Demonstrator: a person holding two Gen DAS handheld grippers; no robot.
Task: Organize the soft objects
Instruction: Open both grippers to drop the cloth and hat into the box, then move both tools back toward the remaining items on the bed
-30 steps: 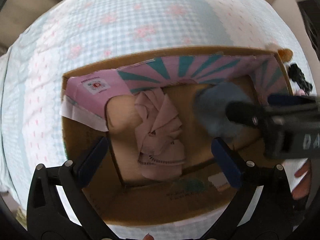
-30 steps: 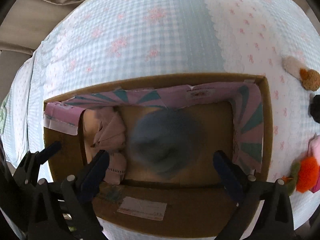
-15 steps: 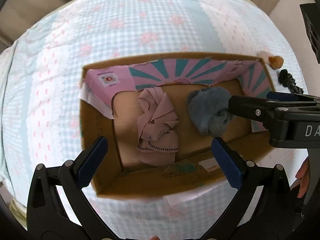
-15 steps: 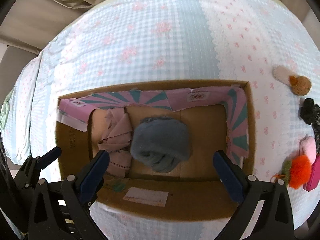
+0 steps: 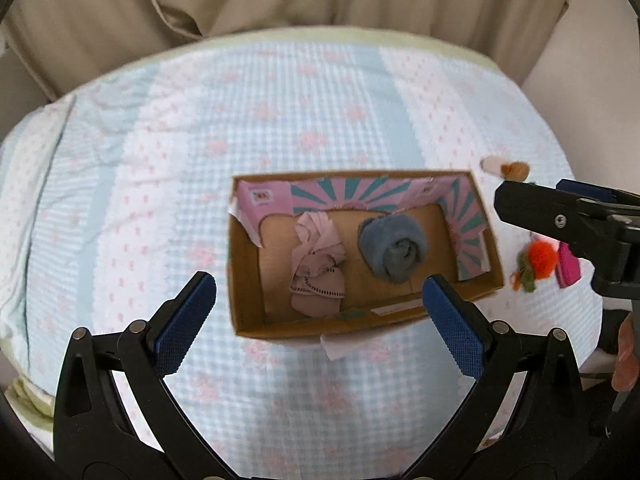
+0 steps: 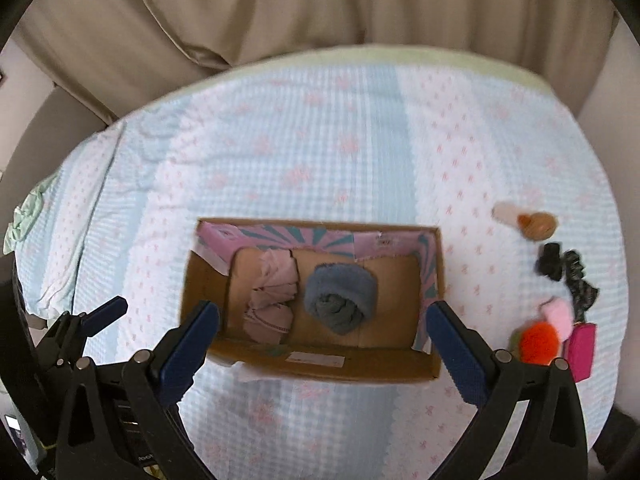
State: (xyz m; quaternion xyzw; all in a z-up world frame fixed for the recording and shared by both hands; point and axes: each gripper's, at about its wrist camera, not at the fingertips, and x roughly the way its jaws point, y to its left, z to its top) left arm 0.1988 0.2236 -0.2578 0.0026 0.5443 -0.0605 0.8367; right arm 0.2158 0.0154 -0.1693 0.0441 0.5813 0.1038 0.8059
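Box (image 6: 320, 368) is filled with a pink cloth (image 6: 272, 300) and blue towel (image 6: 340, 296); small soft toys (image 6: 538, 340) are left outside; both grippers (image 5: 316, 312) (image 6: 320, 340) are held open, empty.

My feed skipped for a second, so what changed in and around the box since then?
The blue-grey towel, blurred in motion a second ago, now lies settled in the box beside the pink cloth. Both grippers, left and right, pulled up and back, open and empty. Box, pink cloth and the small toys stayed put.
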